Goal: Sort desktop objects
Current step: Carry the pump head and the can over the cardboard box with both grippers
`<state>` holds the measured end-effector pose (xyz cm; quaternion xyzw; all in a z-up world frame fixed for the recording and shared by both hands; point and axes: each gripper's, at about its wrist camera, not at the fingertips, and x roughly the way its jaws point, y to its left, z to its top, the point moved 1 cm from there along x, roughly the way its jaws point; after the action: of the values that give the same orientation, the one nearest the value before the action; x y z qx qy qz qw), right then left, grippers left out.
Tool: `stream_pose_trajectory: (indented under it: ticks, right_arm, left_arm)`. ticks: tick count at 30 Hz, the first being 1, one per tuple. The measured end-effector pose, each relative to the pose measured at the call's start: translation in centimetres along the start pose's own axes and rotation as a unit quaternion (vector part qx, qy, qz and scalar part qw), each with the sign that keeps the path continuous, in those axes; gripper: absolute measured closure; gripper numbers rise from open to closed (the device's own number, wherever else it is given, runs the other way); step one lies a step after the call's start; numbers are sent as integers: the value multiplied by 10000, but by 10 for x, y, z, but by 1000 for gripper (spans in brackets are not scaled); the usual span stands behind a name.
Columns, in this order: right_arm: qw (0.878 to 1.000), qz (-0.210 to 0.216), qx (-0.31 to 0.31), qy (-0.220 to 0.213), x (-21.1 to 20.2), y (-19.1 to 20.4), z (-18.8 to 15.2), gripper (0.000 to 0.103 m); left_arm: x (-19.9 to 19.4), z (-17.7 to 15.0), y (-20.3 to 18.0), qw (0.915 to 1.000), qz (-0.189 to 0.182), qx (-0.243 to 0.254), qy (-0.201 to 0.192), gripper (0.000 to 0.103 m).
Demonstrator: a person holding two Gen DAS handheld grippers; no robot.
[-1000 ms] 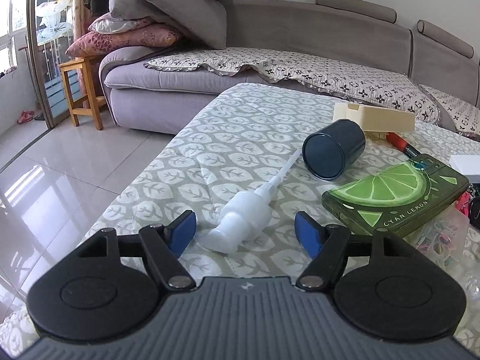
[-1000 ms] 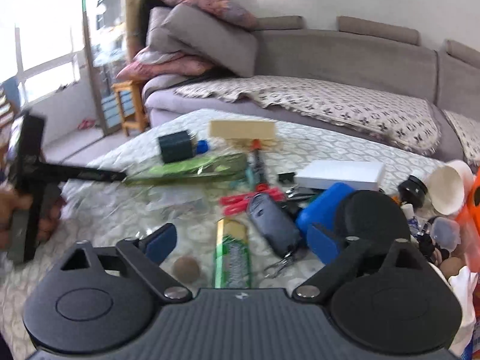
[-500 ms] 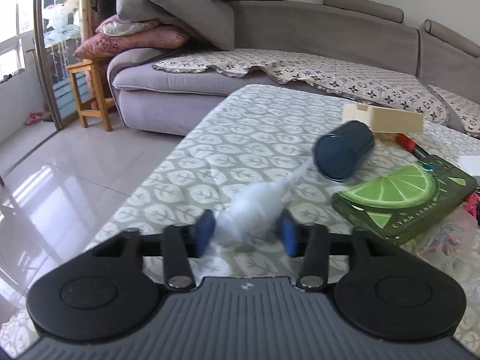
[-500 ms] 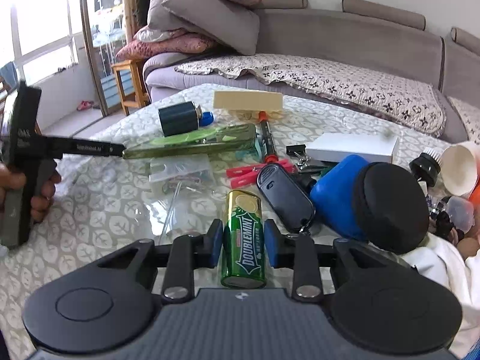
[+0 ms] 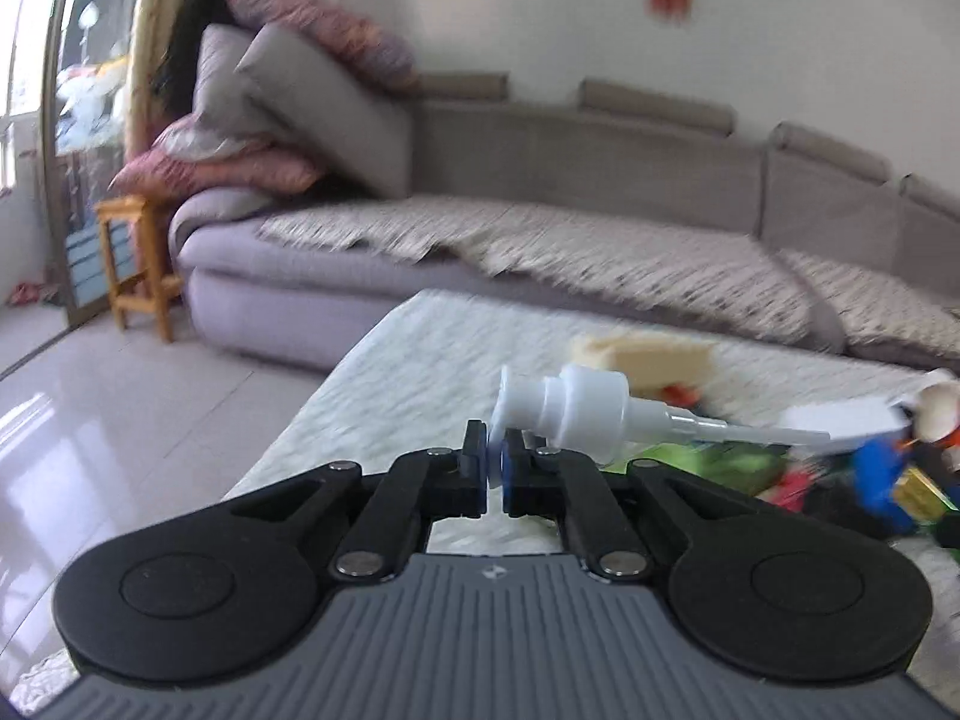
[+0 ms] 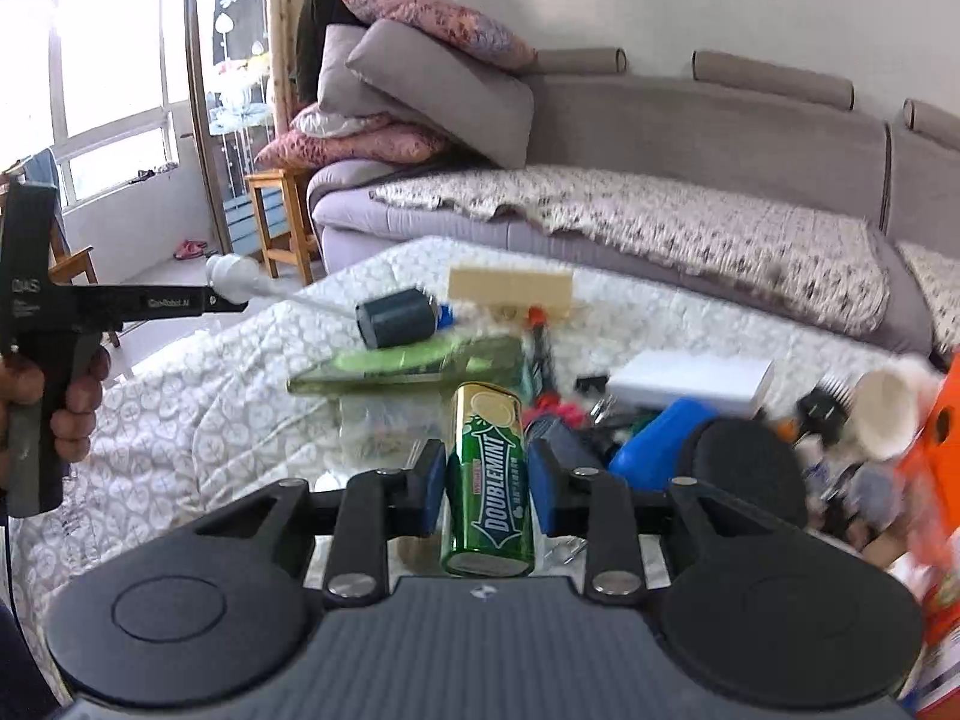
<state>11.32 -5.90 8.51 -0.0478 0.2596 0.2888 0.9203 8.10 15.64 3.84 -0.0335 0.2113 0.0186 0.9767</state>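
Note:
My left gripper (image 5: 493, 468) is shut on the flat nozzle end of a white pump dispenser head (image 5: 576, 414) and holds it in the air above the table, its thin tube pointing right. It also shows in the right wrist view (image 6: 237, 279), held by the left gripper (image 6: 213, 300) at the far left. My right gripper (image 6: 487, 483) is shut on a green Doublemint gum canister (image 6: 487, 474), lifted above the cluttered table.
On the patterned table (image 6: 180, 396) lie a dark blue cylinder (image 6: 396, 318), a green lime-print case (image 6: 414, 363), a beige block (image 6: 510, 288), a white box (image 6: 696, 381), a blue object (image 6: 666, 438), a paper cup (image 6: 882, 414) and small clutter. A grey sofa (image 6: 690, 138) stands behind.
Both grippers have lifted their objects off the table. The left one rose with the pump head and swung right; the right one raised the gum canister.

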Motion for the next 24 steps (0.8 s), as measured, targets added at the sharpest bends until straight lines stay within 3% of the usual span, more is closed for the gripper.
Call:
stream_pose_trajectory:
  ticks: [9,17,24]
  right_arm:
    - [9948,-940,-5,-383,-78,-76,20,76]
    - [9797,-1903,467,-435,-144,-172,-4,75]
    - [9668,-2403,730,-477,-172,-234,-24,75]
  left_arm:
    - [-9,25,-113,9972,-574,447,-158,96]
    - [-13,34,-235,9921,-1001,746,-101,96]
    - [-12,34,-308,9874,-1285,917,-78,96]
